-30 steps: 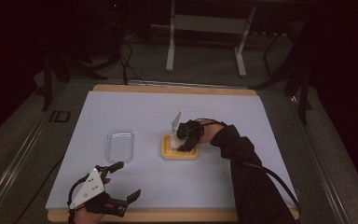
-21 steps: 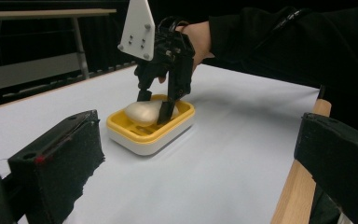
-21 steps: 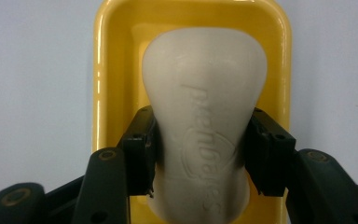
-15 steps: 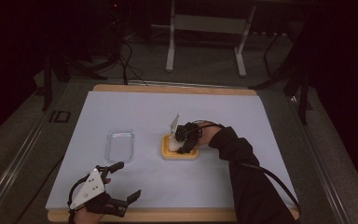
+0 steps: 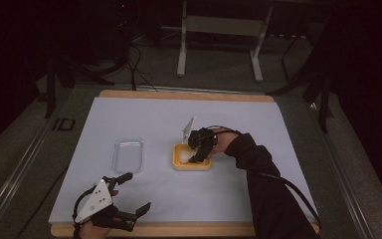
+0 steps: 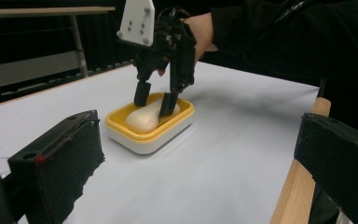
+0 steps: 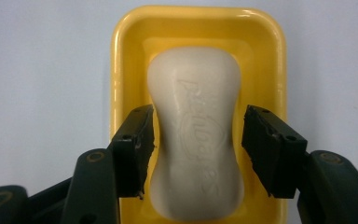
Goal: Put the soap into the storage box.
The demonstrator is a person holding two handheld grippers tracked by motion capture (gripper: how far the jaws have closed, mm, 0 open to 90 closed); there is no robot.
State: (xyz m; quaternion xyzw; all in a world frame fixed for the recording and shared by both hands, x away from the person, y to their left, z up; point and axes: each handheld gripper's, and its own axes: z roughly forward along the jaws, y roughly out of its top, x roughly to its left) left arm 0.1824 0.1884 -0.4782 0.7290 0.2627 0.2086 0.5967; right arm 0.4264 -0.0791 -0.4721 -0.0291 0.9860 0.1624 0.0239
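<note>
Meanwhile, the right tool (image 7: 196,154) straddles the soap bar (image 7: 195,135) lying in its yellow dish (image 7: 121,60), jaws apart on either side: positioning looks done, while closing and lifting remain.

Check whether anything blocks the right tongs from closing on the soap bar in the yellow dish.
Nothing visible does. The right tongs are open and straddle the soap bar at its narrow waist, one jaw on each side, both inside the yellow dish, with a small gap still showing on the right side.
</note>
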